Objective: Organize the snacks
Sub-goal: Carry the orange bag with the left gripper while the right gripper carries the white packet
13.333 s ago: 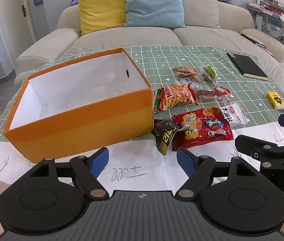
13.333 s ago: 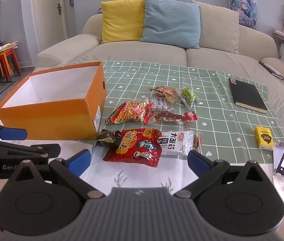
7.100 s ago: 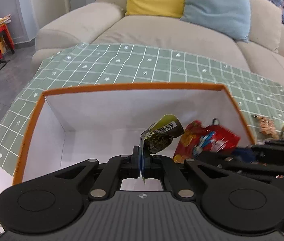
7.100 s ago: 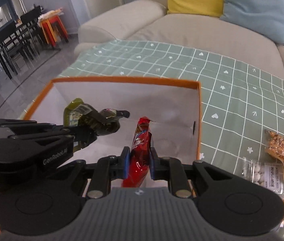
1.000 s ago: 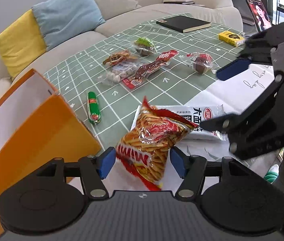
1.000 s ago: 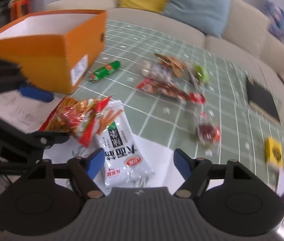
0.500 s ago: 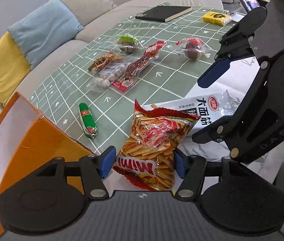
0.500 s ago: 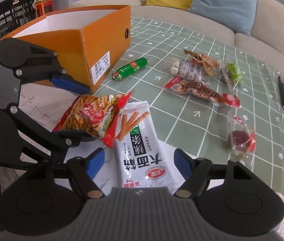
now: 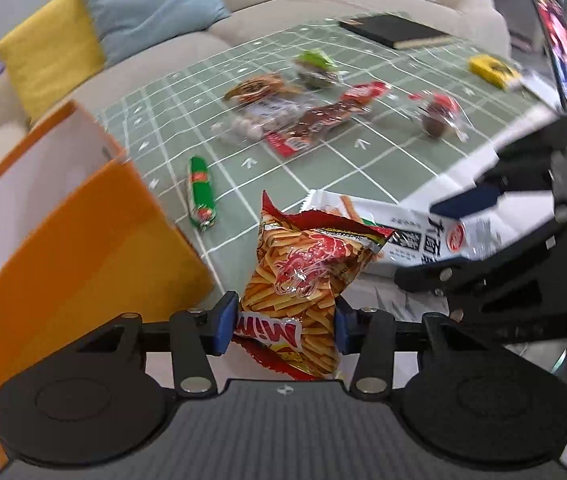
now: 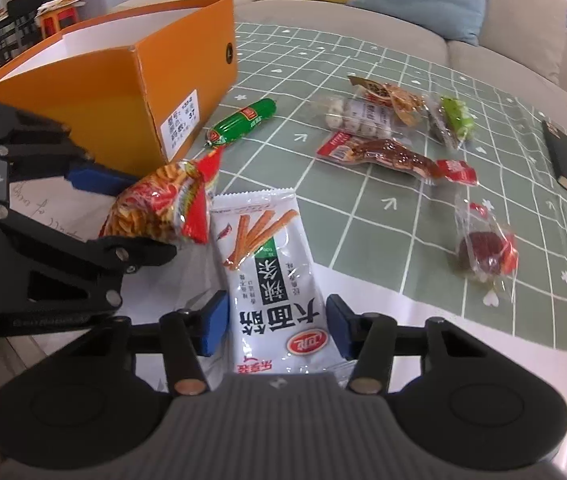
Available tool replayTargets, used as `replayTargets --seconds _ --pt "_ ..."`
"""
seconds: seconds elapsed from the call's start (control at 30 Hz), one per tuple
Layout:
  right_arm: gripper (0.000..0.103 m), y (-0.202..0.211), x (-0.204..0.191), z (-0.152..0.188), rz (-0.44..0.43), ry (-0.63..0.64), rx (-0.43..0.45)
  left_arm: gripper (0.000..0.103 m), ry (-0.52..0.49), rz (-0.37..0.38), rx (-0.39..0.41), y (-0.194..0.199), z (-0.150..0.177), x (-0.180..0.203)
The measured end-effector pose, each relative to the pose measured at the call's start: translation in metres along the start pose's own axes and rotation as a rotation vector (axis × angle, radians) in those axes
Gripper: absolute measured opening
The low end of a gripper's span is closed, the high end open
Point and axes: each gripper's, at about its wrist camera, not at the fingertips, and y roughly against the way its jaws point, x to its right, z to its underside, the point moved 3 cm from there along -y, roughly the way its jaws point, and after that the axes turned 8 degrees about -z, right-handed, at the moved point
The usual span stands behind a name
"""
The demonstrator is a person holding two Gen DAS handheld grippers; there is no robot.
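Red-orange chip bag (image 9: 303, 272) crinkled, between left gripper (image 9: 285, 322) fingers, closing, seemingly touching it. White snack pack (image 10: 273, 280) flat on table (image 10: 363, 208), between closing right gripper (image 10: 277, 322) fingers, narrower than a second ago.

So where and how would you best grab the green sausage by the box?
Grip the green sausage across its middle, coming from above with the fingers either side of its narrow width. It is a slim cylinder lying flat on the tablecloth, clear of the orange box and the other packs, so both long sides look free. The crimped ends would likely slip.
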Motion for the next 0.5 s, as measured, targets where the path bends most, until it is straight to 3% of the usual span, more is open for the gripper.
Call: replayTargets --seconds 0.5 --pt "0.045 0.039 0.018 -0.013 -0.009 -0.256 0.07 0.048 0.237 0.025 0.009 0.038 -0.013 -0.025"
